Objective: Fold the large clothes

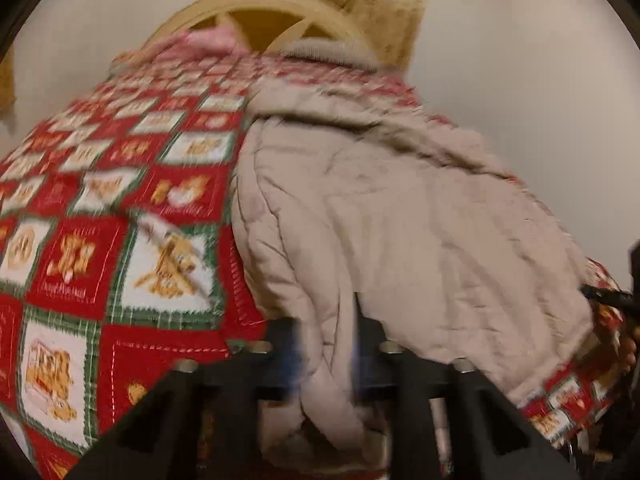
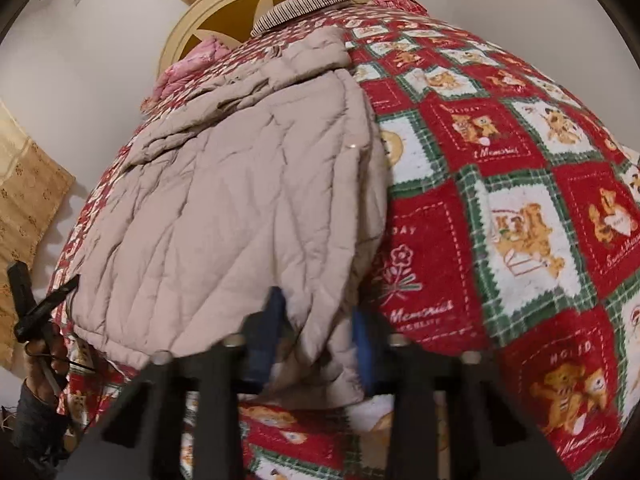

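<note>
A beige quilted jacket point(image 1: 400, 208) lies spread on a bed covered by a red, green and white bear-print blanket point(image 1: 104, 208). In the left wrist view the jacket takes up the right half of the bed, its near hem hanging over the near edge. In the right wrist view the jacket point(image 2: 224, 208) fills the left half, with the blanket point(image 2: 500, 200) bare to its right.

The left gripper point(image 1: 326, 344) has its jaws drawn close together on a fold of the jacket's near edge; cloth bunches up between the two fingers, which press on it from both sides. This view is blurred.

The right gripper point(image 2: 316, 344) is likewise nearly closed, pinching a bunched fold of the jacket's near hem between its blue-padded fingers point(image 2: 362, 344).

The two grippers grip the same near edge, apart from each other: the left gripper point(image 2: 40, 304), with a hand point(image 2: 44, 364) behind it, shows at the far left of the right wrist view, by the jacket's left corner.

At the far end stands a round cream headboard point(image 2: 224, 20), with a pink cloth point(image 2: 192, 64) and a striped pillow point(image 2: 300, 6) against it. White walls rise behind.
</note>
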